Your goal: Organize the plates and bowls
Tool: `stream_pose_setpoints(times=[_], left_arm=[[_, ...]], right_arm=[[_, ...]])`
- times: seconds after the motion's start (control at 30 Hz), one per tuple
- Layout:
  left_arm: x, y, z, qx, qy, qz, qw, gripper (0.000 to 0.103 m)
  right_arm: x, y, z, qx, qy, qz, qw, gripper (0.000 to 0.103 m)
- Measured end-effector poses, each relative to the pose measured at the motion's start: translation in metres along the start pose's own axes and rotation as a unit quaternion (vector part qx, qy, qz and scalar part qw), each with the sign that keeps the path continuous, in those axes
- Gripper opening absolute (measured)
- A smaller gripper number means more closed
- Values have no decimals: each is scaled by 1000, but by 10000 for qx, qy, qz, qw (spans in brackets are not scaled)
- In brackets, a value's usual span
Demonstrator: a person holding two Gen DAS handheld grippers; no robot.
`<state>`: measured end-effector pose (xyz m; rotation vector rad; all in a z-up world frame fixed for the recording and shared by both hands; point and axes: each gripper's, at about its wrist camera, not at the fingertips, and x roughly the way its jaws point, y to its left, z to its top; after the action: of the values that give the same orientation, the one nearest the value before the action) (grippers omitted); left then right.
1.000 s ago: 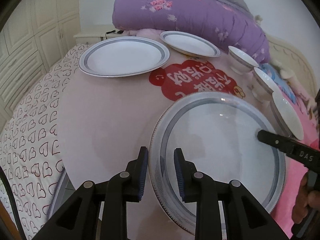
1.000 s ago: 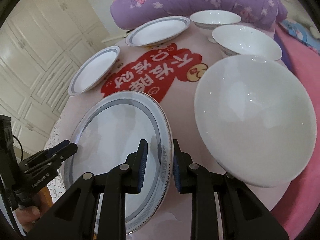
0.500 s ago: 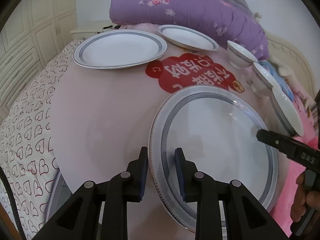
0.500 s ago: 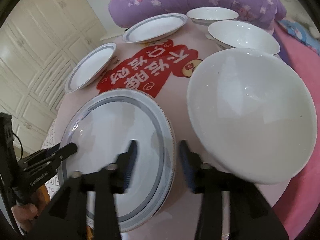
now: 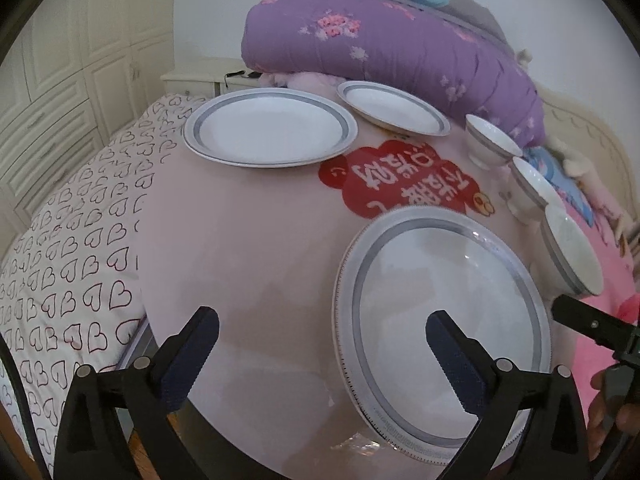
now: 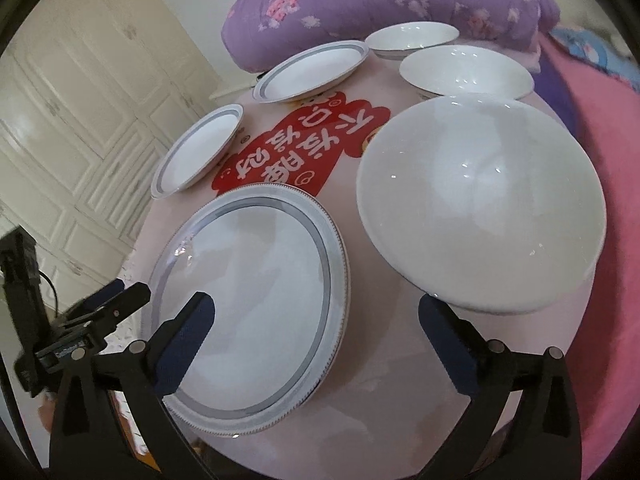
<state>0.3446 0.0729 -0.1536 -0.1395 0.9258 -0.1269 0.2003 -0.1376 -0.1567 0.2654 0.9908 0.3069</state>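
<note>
A large white plate with a grey band [image 5: 448,320] [image 6: 256,312] lies flat at the near edge of the round pink table [image 5: 240,260]. My left gripper [image 5: 322,318] has its jaws opening wide, and the plate's left rim sits between the fingers with neither pad touching it. My right gripper [image 6: 316,302] is likewise opening, straddling the plate's right rim without contact. A big white bowl [image 6: 480,204] stands just right of the plate.
Two more grey-banded plates [image 5: 272,136] [image 5: 394,108] rest at the table's far side. Two smaller bowls [image 6: 466,70] [image 6: 412,38] line its right edge. A purple quilt [image 5: 380,36] lies behind, heart-print bedding [image 5: 80,260] to the left, and white cabinets [image 6: 80,100] beyond.
Both grippers were shut on opposite rims of the large plate and have let go, jaws now spread wide. The plate lies flat on the table.
</note>
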Motion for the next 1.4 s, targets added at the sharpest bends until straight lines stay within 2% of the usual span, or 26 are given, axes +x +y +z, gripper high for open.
stream_pose_setpoints(times=[0.3, 0.47, 0.77, 0.97, 1.1, 1.27, 1.4], left_arm=[[-20, 28, 7, -344, -123, 114, 9993, 102], [-32, 48, 24, -573, -330, 273, 9974, 102], [-44, 79, 56, -789, -752, 556, 9925, 102], [-34, 95, 76, -868, -857, 688, 9901, 102], [-30, 101, 87, -820, -953, 797, 9889, 102], [-14, 106, 104, -764, -1054, 957, 9869, 102], [16, 110, 122, -796, -915, 965, 9879, 102]], right_arm=[[-40, 10, 5, -36, -51, 382, 9993, 103], [-45, 42, 40, -345, -349, 504, 9975, 103], [12, 82, 100, -564, -226, 479, 9970, 103], [53, 91, 128, -526, -36, 351, 9980, 103], [66, 98, 141, -590, -41, 258, 9979, 103], [78, 105, 156, -695, -102, 156, 9974, 103], [99, 108, 168, -687, 23, 127, 9976, 103]])
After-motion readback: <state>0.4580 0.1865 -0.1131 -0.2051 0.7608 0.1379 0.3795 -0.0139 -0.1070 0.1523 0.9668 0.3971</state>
